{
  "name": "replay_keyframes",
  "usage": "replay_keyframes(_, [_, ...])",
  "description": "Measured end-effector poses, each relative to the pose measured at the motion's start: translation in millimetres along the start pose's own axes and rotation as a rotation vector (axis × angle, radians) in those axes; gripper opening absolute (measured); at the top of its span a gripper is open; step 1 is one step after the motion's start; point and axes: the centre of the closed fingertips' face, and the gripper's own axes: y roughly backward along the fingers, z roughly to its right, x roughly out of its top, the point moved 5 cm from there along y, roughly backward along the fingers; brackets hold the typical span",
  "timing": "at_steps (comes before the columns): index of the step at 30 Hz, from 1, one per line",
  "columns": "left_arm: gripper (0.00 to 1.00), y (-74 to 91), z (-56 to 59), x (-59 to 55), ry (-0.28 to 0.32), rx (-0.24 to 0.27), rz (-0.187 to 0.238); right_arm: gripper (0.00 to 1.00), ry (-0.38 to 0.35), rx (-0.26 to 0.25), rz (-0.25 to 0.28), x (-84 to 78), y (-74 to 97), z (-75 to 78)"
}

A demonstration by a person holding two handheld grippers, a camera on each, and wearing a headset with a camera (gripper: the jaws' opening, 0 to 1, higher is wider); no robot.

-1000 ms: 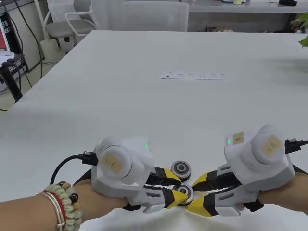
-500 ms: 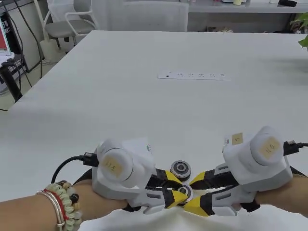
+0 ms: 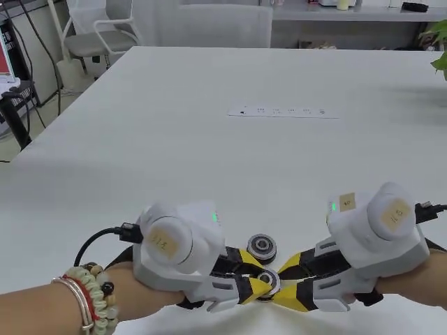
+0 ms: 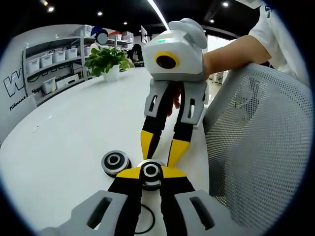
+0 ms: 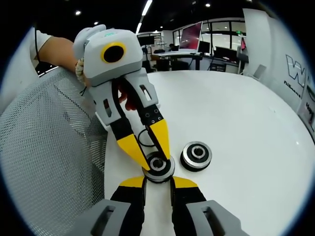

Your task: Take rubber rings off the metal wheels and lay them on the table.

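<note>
A small metal wheel sits at the table's near edge, pinched from both sides. My left gripper comes in from the left and is shut on it, the wheel sitting between the yellow tips. From the right, my right gripper closes its tips on the opposite rim of the wheel; whether it holds just the rubber ring I cannot tell. A second wheel with its black ring lies flat just beyond. One loose black rubber ring lies under my left gripper.
A white power strip lies flat mid-table. A mesh chair back stands close behind the near table edge. A potted plant sits at the far right corner, and an office chair stands beyond the far left corner.
My right gripper has moved in toward the left one and its jaws have narrowed onto the wheel. The left gripper has stayed on the wheel.
</note>
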Motion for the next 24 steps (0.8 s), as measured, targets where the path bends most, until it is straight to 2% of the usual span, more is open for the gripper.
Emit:
replay_keyframes(5, [0.08, 0.0, 0.3, 0.0, 0.000, 0.000, 0.001, 0.12, 0.014, 0.000, -0.008, -0.9, 1.7, 0.4])
replay_keyframes(7, [0.08, 0.0, 0.4, -0.1, 0.000, -0.001, 0.001, 0.04, 0.020, -0.011, -0.030, -4.3, 2.7, 2.4])
replay_keyframes(8, [0.08, 0.0, 0.5, -0.1, 0.000, -0.001, 0.002, 0.01, 0.021, -0.013, -0.024, -3.4, 2.7, 3.4])
replay_keyframes(16, [0.08, 0.0, 0.8, -0.2, 0.002, -0.001, 0.004, 0.00, 0.020, -0.019, -0.034, -3.5, 1.7, 3.4])
replay_keyframes(20, [0.08, 0.0, 0.7, -0.4, 0.000, -0.002, 0.005, 0.00, -0.008, -0.017, -0.034, -3.5, 2.1, 4.5])
replay_keyframes(24, [0.08, 0.0, 0.7, -0.3, -0.002, -0.003, 0.005, 0.00, -0.105, -0.009, -0.022, -5.0, 3.0, 6.8])
